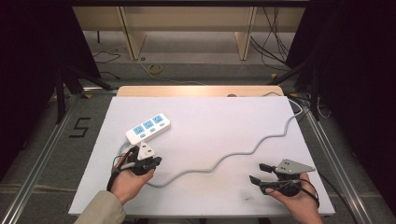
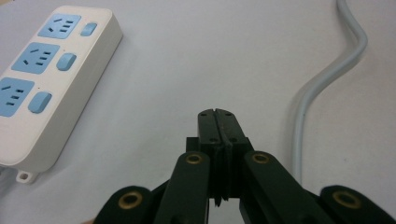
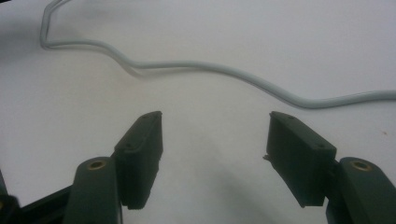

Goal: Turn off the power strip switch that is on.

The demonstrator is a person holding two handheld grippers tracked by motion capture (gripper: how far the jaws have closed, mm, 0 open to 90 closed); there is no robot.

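With the left claw (image 2: 218, 122) pressed together just beside the white power strip (image 1: 148, 127) on the bench (image 1: 210, 196) and the right claw (image 3: 215, 154) spread near its grey cable (image 3: 261, 84), a careless nudge could shove the strip askew or snag the cable.

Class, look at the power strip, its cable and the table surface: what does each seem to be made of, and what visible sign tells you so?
Power strip: probably hard moulded plastic, smooth cream casing with rounded edges and blue socket faces.
Cable: likely a rubbery or soft plastic sheath, pale grey and matt, lying in loose bends.
Table surface: a flat white matt sheet, perhaps paper, board or laminate; the look leaves it open.
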